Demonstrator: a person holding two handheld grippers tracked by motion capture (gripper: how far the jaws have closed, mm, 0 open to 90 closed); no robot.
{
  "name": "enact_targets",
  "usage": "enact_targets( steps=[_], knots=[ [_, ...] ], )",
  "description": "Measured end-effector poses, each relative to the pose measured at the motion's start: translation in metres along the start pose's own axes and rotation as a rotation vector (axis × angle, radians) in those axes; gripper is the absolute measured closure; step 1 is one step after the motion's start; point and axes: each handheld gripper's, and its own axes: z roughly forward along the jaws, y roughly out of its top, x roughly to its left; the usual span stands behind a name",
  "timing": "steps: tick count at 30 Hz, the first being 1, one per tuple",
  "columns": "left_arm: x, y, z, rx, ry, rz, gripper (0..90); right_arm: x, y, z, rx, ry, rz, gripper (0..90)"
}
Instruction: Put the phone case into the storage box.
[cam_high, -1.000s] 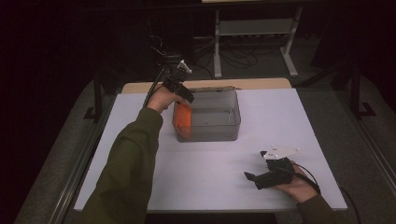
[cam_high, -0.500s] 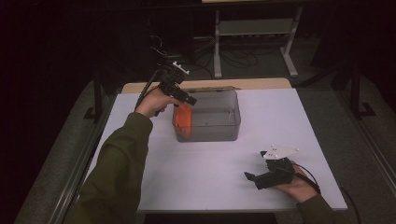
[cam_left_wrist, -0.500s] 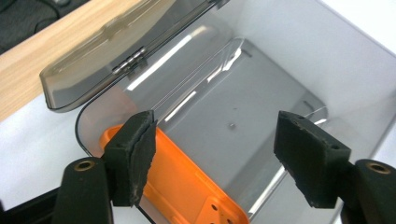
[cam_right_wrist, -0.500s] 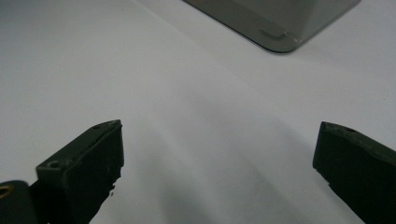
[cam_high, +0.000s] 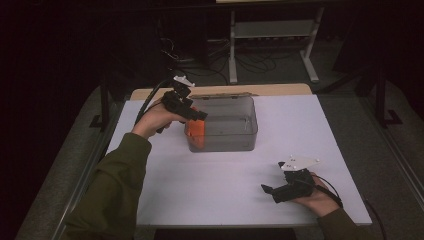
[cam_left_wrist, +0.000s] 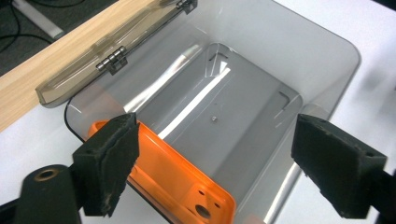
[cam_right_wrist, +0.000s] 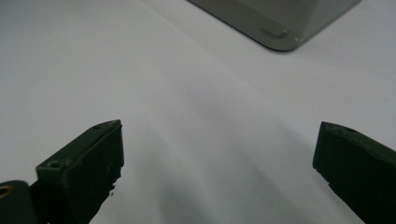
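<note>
A clear grey plastic box (cam_high: 251, 120) stands mid-table with its hinged lid (cam_left_wrist: 107, 51) folded back. An orange plastic part (cam_high: 196, 135) stands on edge inside, against the left wall. My left gripper (cam_high: 201, 116) hovers over that left end, and its jaws have just been opening. In the left gripper view my left gripper (cam_left_wrist: 219, 133) is open with nothing between the pads, and the orange part (cam_left_wrist: 177, 172) lies below them in the box (cam_left_wrist: 280, 51). My right gripper (cam_high: 270, 191) rests at the table's front right, open on nothing.
The white tabletop (cam_high: 310, 130) ends in a wooden strip (cam_high: 280, 90) behind the box. Cables and a metal stand (cam_high: 270, 35) sit on the dark floor beyond. The right gripper view shows my right gripper (cam_right_wrist: 219, 140) over bare white surface, with a box corner (cam_right_wrist: 275, 23) ahead.
My left hand has drawn back leftward from over the box and its jaws have spread apart. The orange part stays inside the box. The right hand has not moved.
</note>
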Motion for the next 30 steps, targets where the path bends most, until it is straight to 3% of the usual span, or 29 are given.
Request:
enact_targets(
  steps=[13, 23, 30],
  knots=[
    [-0.013, -0.03, -0.016, -0.036, -0.001, 0.021, 0.4, 0.001, 0.001, 0.0, 0.003, -0.002, -0.001, 1.5],
    [-0.021, -0.057, -0.022, -0.063, -0.006, 0.035, 0.0, 0.002, 0.002, 0.0, 0.001, -0.002, -0.008, 1.5],
    [-0.029, -0.075, -0.028, -0.108, 0.004, 0.041, 0.0, 0.002, 0.001, 0.001, 0.004, -0.003, -0.012, 1.5]
  ],
)
